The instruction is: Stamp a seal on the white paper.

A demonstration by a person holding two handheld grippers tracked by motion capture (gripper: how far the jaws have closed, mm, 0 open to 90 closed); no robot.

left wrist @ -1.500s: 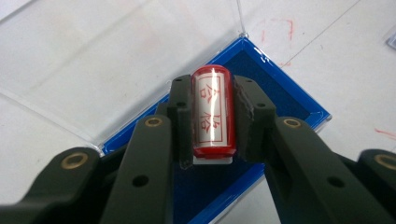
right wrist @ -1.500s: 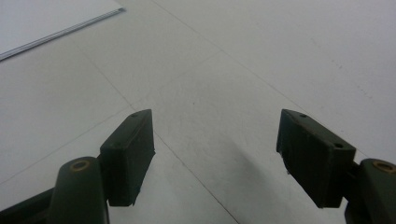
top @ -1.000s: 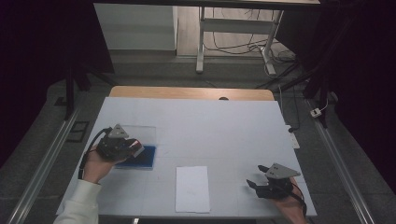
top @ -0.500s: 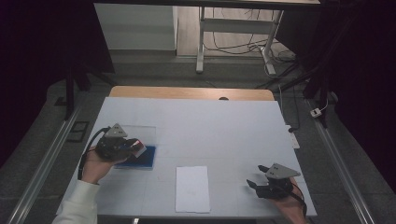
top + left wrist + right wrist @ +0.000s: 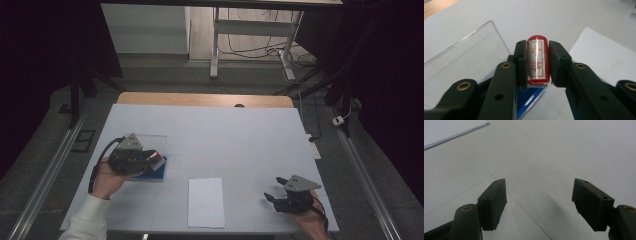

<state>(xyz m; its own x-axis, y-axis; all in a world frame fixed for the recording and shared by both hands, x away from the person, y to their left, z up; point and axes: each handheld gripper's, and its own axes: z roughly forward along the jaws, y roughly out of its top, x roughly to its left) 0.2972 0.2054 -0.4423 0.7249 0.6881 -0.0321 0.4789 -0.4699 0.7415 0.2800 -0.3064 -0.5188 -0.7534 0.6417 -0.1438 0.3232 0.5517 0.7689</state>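
- Left gripper (image 5: 537,65) has its jaws clamped on a red stamp (image 5: 538,58); the pads press on both sides of it, and the red characters on its label face the camera.
- The stamp sits just over the blue ink pad (image 5: 152,170), beside a clear acrylic sheet (image 5: 461,67), on the left part of the white table (image 5: 240,135).
- A white paper (image 5: 205,201) lies near the front edge, between the two hands.
- Right gripper (image 5: 539,202) is spread wide with nothing in it, low over bare table, well apart from the stamp.
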